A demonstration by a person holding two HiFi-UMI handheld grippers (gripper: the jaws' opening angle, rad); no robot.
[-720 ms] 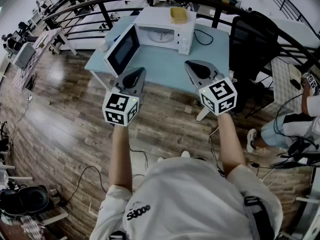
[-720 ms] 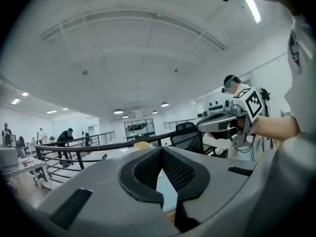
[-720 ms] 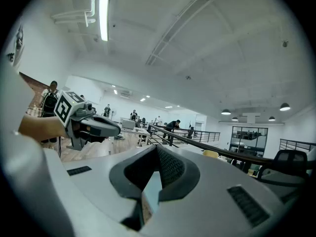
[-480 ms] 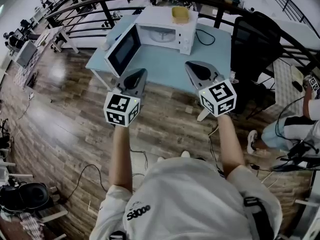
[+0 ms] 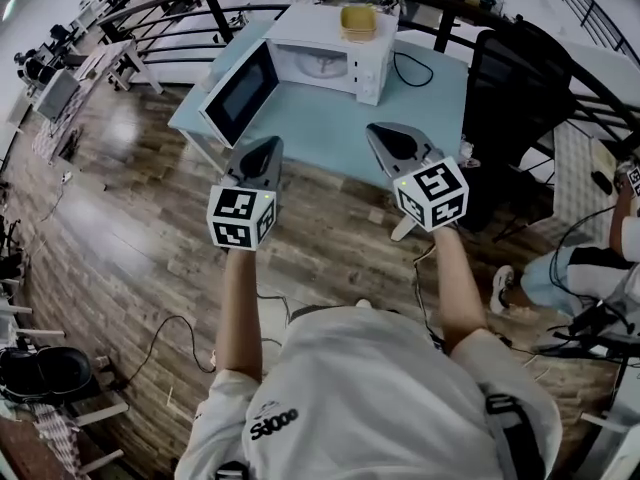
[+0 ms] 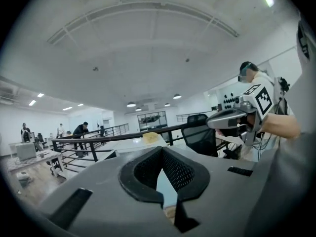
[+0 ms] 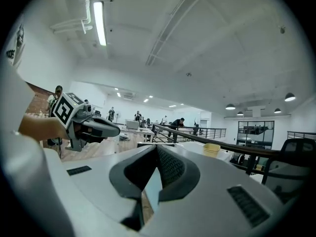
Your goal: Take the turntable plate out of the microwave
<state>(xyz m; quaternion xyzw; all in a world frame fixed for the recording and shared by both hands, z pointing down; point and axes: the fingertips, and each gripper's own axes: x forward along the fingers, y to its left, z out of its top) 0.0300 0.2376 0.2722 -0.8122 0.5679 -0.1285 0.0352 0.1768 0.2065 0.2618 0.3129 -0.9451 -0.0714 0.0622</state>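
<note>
At six o'clock in the head view, nearest: a soft white shirt (image 5: 370, 398) and two bare forearms. Next out, at eleven o'clock, the left gripper (image 5: 270, 144): smooth grey shell tapering to a blunt wedge, textured black pads (image 6: 178, 171) clenched together on nothing, and a black-and-white marker cube (image 5: 241, 218) at the rear. At one o'clock, the right gripper (image 5: 374, 130): same shape, likewise clamped tight and empty. Beneath both, a glossy wood-plank floor (image 5: 130, 228).

Further, at twelve, a flat pale blue table (image 5: 420, 98) bearing a boxy white microwave (image 5: 372, 68), its dark-glass door (image 5: 240, 92) swung wide toward eleven, with a yellow tub (image 5: 357, 20) on top. Inside the open cavity, the turntable plate (image 5: 322, 66): pale and flat, outline barely readable against the pale walls, well apart from both grippers.

Against a moment ago: same clenched pose, with table and microwave a little higher in the head view.

Farthest, at two, a black chair (image 5: 520, 78).
</note>
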